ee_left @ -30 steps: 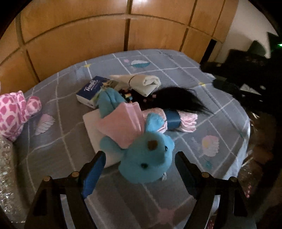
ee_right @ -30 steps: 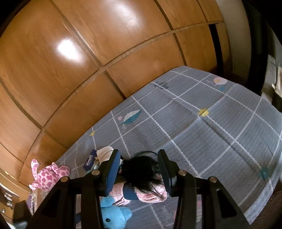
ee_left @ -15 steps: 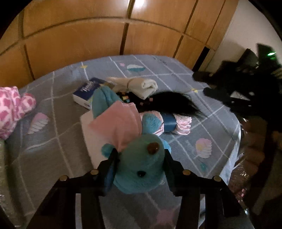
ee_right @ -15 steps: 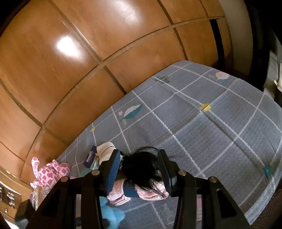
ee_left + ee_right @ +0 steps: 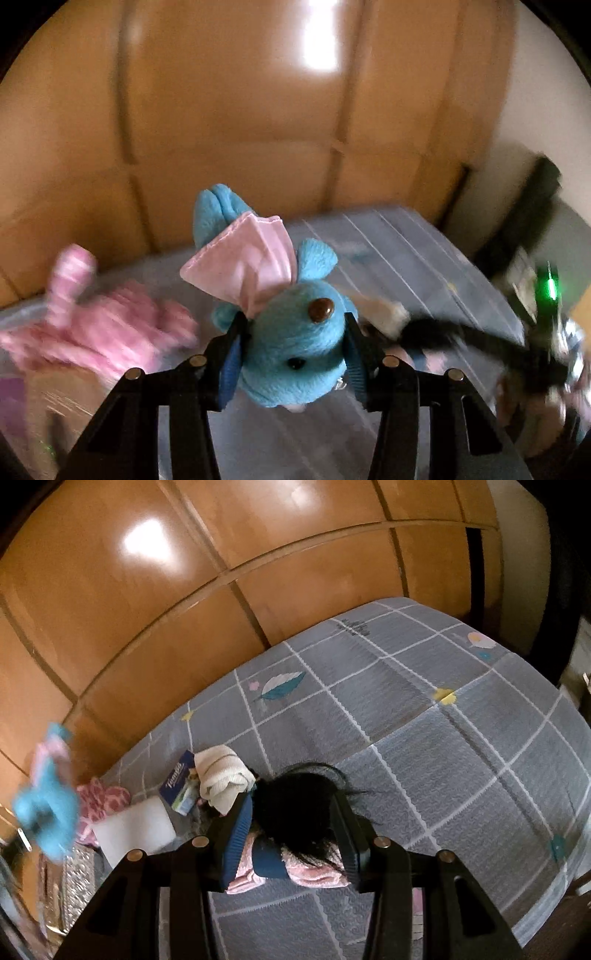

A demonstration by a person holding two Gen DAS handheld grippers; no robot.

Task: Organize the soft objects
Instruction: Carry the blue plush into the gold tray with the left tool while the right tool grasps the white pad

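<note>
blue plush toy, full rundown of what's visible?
The blue plush toy is a fuzzy, soft-looking animal with a brown nose, a black eye, long blue ears and a pink cloth piece at its neck. The left hand-held gripper clamps its head, both pads pressed into the sides. It hangs clear of the grey bedspread, ears pointing up.

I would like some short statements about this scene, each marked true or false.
1. The left claw is shut on the blue plush toy. True.
2. The blue plush toy lies flat on the bed. False: it is lifted off the bed.
3. The right claw is around a doll with black hair. True.
4. The tissue pack is red. False: it is blue.
5. The bed cover is plain white. False: it is grey with a white grid.
</note>
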